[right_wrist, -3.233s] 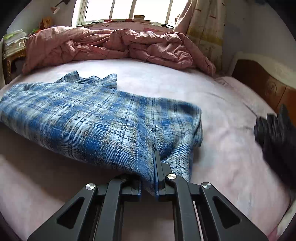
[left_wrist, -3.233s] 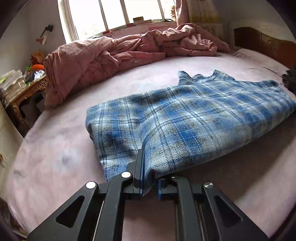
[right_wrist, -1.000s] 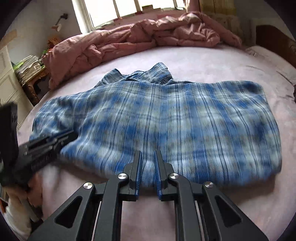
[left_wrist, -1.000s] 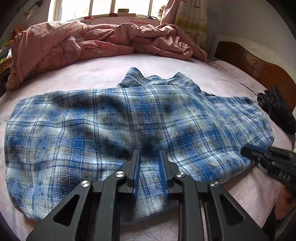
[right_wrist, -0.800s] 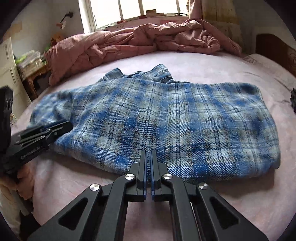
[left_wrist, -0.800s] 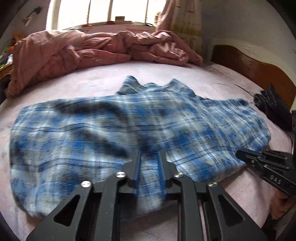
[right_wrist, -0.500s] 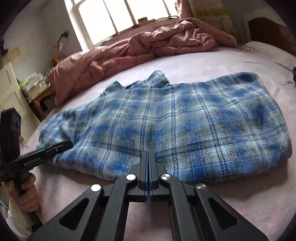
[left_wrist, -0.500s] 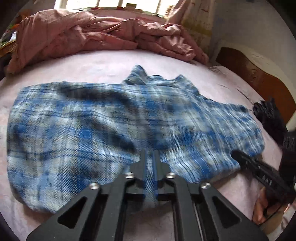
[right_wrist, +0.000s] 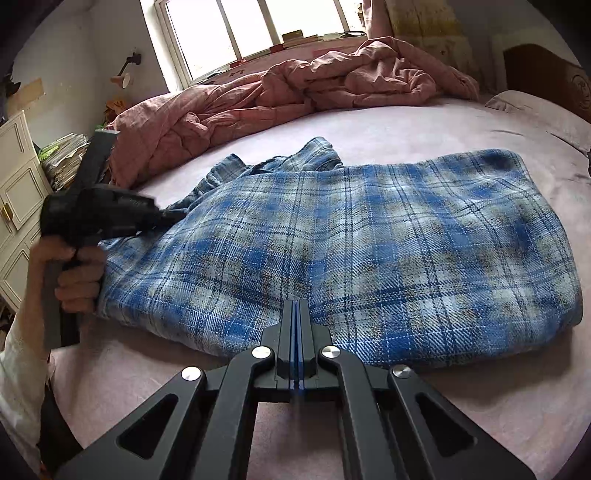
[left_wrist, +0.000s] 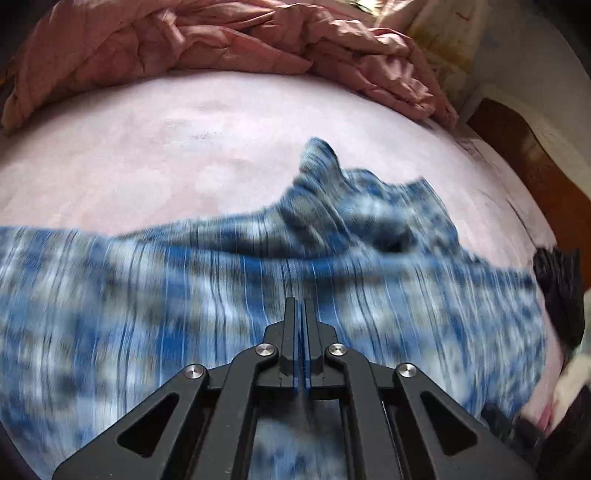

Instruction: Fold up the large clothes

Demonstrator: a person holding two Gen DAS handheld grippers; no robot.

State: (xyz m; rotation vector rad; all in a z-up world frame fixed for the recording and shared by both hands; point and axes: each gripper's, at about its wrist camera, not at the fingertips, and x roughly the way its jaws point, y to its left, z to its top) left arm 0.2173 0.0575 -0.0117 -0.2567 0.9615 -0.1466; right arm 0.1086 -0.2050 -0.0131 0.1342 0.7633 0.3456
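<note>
Window (right_wrist: 258,29) and left hand (right_wrist: 79,277): right view only.

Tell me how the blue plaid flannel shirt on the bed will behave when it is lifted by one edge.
The blue plaid flannel shirt is probably floppy: it lies in soft folds and its collar is rumpled. It would likely sag and unfold if held at one point. Its brushed weave looks grippy, so it should drag rather than slide on the pink bed sheet.

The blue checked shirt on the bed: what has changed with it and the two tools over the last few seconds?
Both tools let go of the shirt, which now lies folded flat. The left gripper and right gripper have just closed their jaws on nothing. The pink quilt stayed put.
</note>
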